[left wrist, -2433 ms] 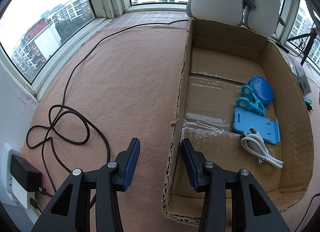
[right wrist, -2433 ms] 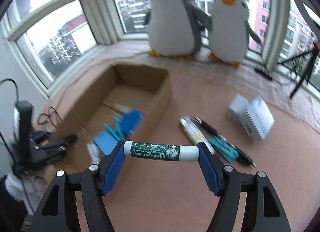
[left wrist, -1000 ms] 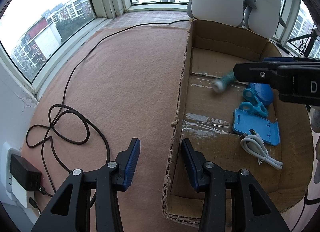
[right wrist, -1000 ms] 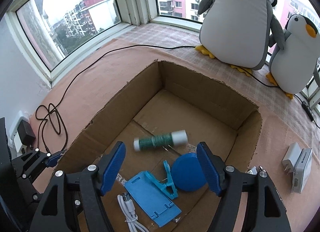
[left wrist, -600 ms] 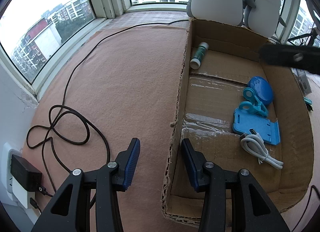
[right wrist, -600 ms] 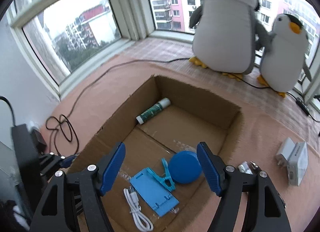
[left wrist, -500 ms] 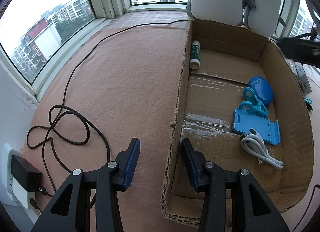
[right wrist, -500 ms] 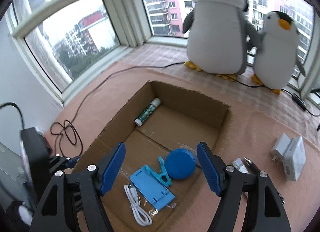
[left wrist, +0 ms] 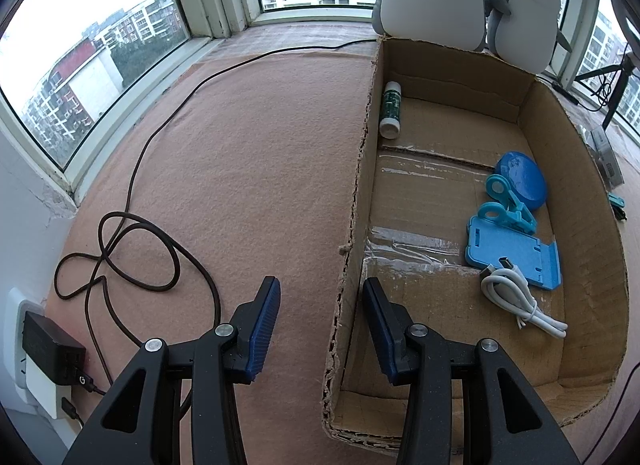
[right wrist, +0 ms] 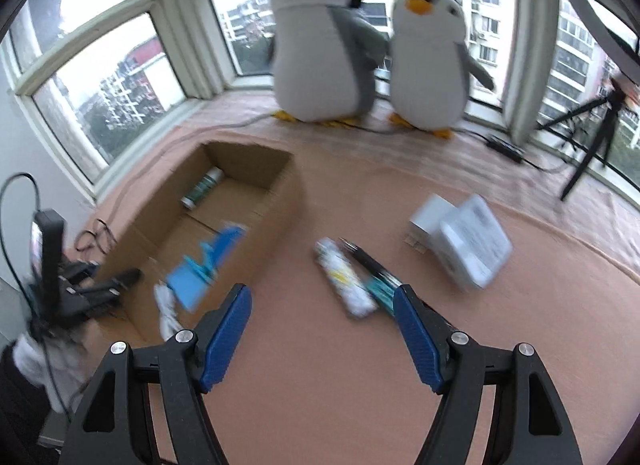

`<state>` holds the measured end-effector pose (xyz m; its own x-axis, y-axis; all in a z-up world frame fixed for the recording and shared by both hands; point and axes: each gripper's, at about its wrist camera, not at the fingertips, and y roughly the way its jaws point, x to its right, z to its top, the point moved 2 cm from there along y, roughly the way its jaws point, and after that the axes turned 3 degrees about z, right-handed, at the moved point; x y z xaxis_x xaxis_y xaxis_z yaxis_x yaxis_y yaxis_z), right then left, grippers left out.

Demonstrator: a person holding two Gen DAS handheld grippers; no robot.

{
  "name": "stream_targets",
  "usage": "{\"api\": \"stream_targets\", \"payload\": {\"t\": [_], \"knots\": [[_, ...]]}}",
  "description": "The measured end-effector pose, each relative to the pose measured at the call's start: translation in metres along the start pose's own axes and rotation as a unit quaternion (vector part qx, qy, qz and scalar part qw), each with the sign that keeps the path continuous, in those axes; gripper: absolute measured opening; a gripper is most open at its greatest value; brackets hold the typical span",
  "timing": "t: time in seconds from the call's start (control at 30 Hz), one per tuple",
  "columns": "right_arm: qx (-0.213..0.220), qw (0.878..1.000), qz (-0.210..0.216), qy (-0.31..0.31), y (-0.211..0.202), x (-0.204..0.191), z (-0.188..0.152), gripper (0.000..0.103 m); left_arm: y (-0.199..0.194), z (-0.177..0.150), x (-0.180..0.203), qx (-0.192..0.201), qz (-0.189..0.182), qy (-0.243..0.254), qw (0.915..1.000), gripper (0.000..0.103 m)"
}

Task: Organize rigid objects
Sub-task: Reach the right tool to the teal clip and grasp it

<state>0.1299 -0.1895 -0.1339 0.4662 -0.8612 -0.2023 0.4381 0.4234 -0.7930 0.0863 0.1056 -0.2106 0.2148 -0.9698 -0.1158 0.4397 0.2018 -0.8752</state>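
Observation:
A cardboard box (left wrist: 576, 169) lies on the pink felt; it also shows in the right wrist view (right wrist: 288, 201). Inside lie a green tube (left wrist: 391, 109) in the far left corner, a blue round case (left wrist: 520, 179), a teal clip (left wrist: 508, 205), a blue phone stand (left wrist: 514, 253) and a white cable (left wrist: 520, 303). My left gripper (left wrist: 320, 305) is open, straddling the box's near left wall. My right gripper (right wrist: 322, 307) is open and empty above the felt, right of the box, near a white tube (right wrist: 346, 277), a black pen (right wrist: 368, 261) and a teal clip (right wrist: 380, 289).
Two plush penguins (right wrist: 324, 45) stand by the window behind the box. White boxes (right wrist: 464, 241) lie on the felt at the right. A black cord (left wrist: 132, 249) loops to a wall charger (left wrist: 48, 349) at the left. A tripod (right wrist: 588, 145) stands far right.
My right gripper let go of the green tube over the box; the tube rolled to the far left corner. The right gripper then pulled back right, over the loose items. The left gripper stayed still.

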Motion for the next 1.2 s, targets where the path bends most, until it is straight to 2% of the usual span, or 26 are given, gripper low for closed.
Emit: {"api": "stream_targets", "payload": {"t": [0.07,0.13,0.2,0.37,0.53,0.9,1.0,1.2], "knots": [[-0.005,1.000,-0.012,-0.003,0.002,0.010,-0.006,0.068,0.000,0.000,0.000,0.000,0.001,0.000,1.0000,0.047],[-0.016,1.000,-0.021,-0.005,0.010,0.019,-0.009,0.056,0.000,0.000,0.000,0.000,0.001,0.001,1.0000,0.047],[-0.033,0.999,-0.025,-0.007,0.021,0.026,-0.011,0.049,0.000,0.000,0.001,0.000,0.001,0.001,1.0000,0.047],[-0.049,0.997,-0.044,-0.027,0.037,0.034,-0.012,0.048,0.000,0.000,0.000,-0.001,0.001,0.001,1.0000,0.047],[-0.068,0.995,-0.052,-0.042,0.051,0.040,-0.010,0.040,0.000,-0.001,0.000,-0.001,0.001,-0.001,1.0000,0.047],[-0.087,0.993,-0.055,-0.052,0.064,0.043,-0.009,0.039,0.000,-0.001,0.000,-0.002,0.002,0.000,1.0000,0.047],[-0.092,0.993,-0.054,-0.053,0.067,0.044,-0.008,0.030,0.000,-0.001,0.001,-0.001,0.002,0.000,1.0000,0.047],[-0.099,0.992,-0.053,-0.058,0.068,0.043,-0.007,0.028,0.000,-0.001,0.001,-0.001,0.002,-0.001,1.0000,0.047]]}}
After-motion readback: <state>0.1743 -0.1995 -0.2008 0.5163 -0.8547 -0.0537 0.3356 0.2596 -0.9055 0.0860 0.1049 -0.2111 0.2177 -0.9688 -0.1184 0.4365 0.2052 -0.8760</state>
